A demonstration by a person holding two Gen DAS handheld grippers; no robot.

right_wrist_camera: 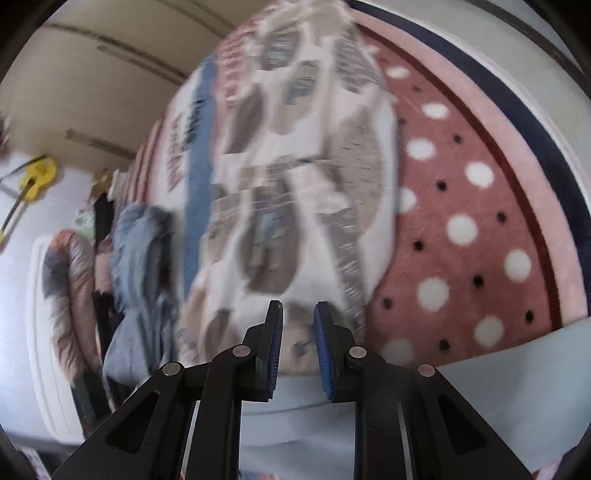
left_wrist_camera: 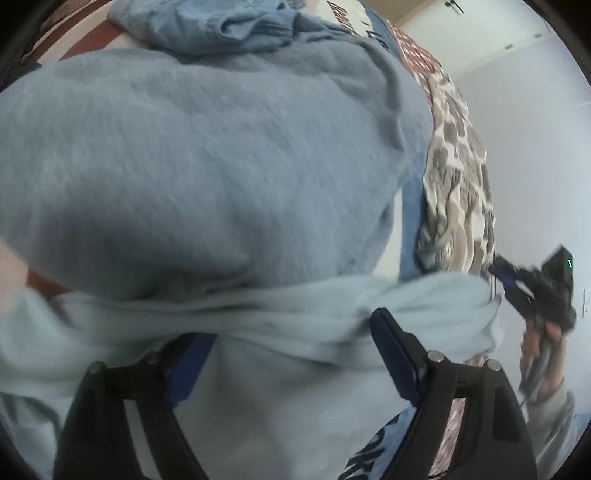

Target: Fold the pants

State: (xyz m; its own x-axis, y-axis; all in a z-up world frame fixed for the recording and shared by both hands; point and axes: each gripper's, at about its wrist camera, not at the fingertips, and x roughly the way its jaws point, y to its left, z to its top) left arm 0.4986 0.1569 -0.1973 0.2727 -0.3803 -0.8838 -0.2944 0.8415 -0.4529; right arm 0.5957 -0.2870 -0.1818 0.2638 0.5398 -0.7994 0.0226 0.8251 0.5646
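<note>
On the bed, the light blue pants (left_wrist_camera: 207,166) lie spread over the covers, soft sweat fabric with one band of cloth pulled across the near edge. That band runs between the fingers of the left gripper (left_wrist_camera: 291,350), which stand fairly wide; cloth drapes over the left finger, so whether anything is pinched I cannot tell. The right gripper (right_wrist_camera: 298,332) hovers just above the pants' pale edge with its jaws narrow but not closed, a gap plainly showing and nothing between the pads. From the left wrist view that right gripper sits out at the far end of the stretched band, the person's hand (left_wrist_camera: 546,339) wrapped round its handle.

Beyond the pants lies a patterned blanket (right_wrist_camera: 295,166) in grey and white blotches, and under it a pink polka-dot spread (right_wrist_camera: 461,221). A crumpled blue garment (left_wrist_camera: 229,22) sits further up the bed.

The fold looks to be only beginning. To do it well, I would judge both grippers should take the same edge firmly, keep it taut and level between them, and carry it over together so the layers land square without dragging the blanket along.
</note>
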